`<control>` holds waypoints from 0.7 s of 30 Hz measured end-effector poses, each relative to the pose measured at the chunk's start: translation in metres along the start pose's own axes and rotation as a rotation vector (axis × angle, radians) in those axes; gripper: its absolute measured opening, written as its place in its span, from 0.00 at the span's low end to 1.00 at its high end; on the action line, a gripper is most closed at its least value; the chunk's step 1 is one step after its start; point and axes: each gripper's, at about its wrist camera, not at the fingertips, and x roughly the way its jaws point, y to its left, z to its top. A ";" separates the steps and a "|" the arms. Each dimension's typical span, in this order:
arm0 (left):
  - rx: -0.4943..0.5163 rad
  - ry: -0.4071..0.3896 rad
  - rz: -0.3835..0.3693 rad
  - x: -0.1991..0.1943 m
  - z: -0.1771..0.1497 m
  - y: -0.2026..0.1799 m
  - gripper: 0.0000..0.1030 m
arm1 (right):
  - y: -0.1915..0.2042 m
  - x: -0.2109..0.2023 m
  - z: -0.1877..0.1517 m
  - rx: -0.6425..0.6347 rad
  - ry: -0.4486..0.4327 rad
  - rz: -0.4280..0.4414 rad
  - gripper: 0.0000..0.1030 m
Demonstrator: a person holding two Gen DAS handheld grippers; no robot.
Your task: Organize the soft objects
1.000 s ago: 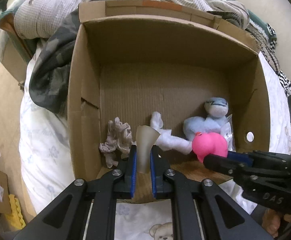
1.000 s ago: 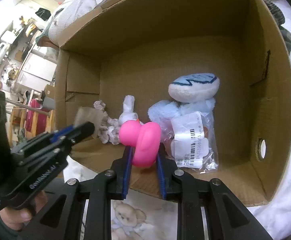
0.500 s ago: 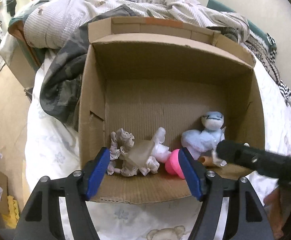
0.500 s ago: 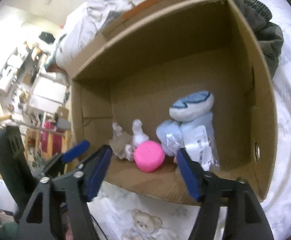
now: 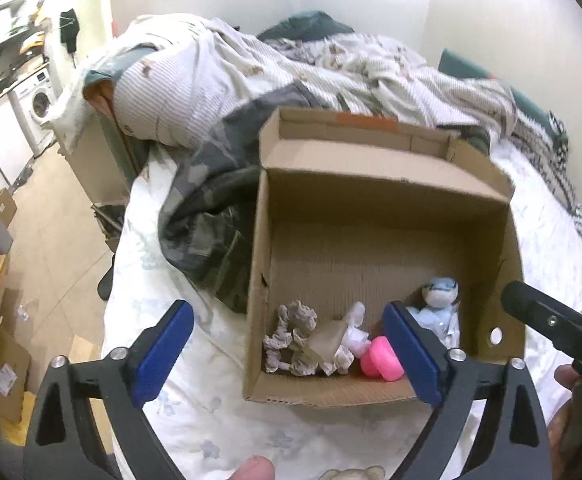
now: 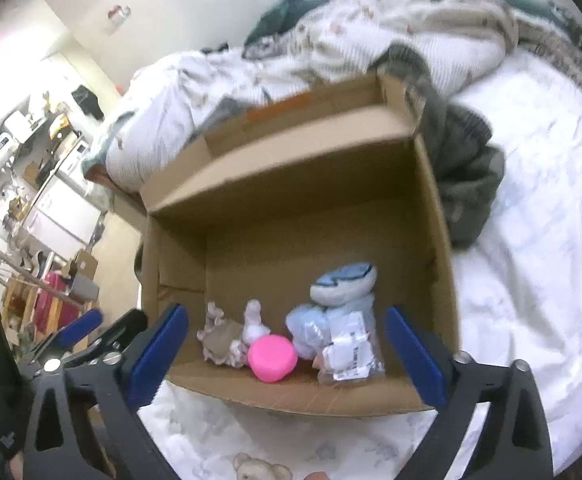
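Both tools are empty w/ jaws spread wide: left gripper (image 5: 289,354) and right gripper (image 6: 287,354) hang above the near edge of the cardboard box (image 5: 375,160), nothing between the blue pads.

Progress: judging by what lies in the box, most of the sorting looks done. Along the near wall, left to right: a crumpled beige cloth thing (image 5: 291,322) w/ a tan tag-like piece (image 5: 327,340) on top, a small white plush (image 6: 253,322) touching it, a pink round soft toy (image 6: 271,358) just beside that, then a blue-and-white plush (image 6: 341,286) w/ a bagged item w/ label (image 6: 351,354) leaning against it. All sit on the box floor, bunched at the front; the back half of the floor is bare cardboard.

What's left: no loose small soft item shows on the white sheet (image 6: 531,240) around the box. Only bedding and a dark grey garment (image 5: 211,216) lie beside it, and whether those count is unclear. Edges of both views are warped and blurry, so something may sit out of sight.

Room to move: box mouth is open upward, flaps standing at the far side. Plenty of free space over the near rim and over the sheet to the right. Tighter on the left, where the garment presses against the box wall. The two tools are close side by side, so they could bump if either swings inward.
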 end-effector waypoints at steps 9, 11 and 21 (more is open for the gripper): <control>-0.025 -0.109 -0.020 -0.046 -0.008 0.015 1.00 | -0.005 -0.048 -0.010 -0.017 -0.161 -0.071 1.00; -0.020 -0.114 -0.018 -0.053 -0.013 0.018 1.00 | -0.003 -0.054 -0.017 -0.029 -0.172 -0.096 1.00; -0.018 -0.105 -0.021 -0.083 -0.048 0.022 1.00 | 0.014 -0.081 -0.062 -0.100 -0.175 -0.114 1.00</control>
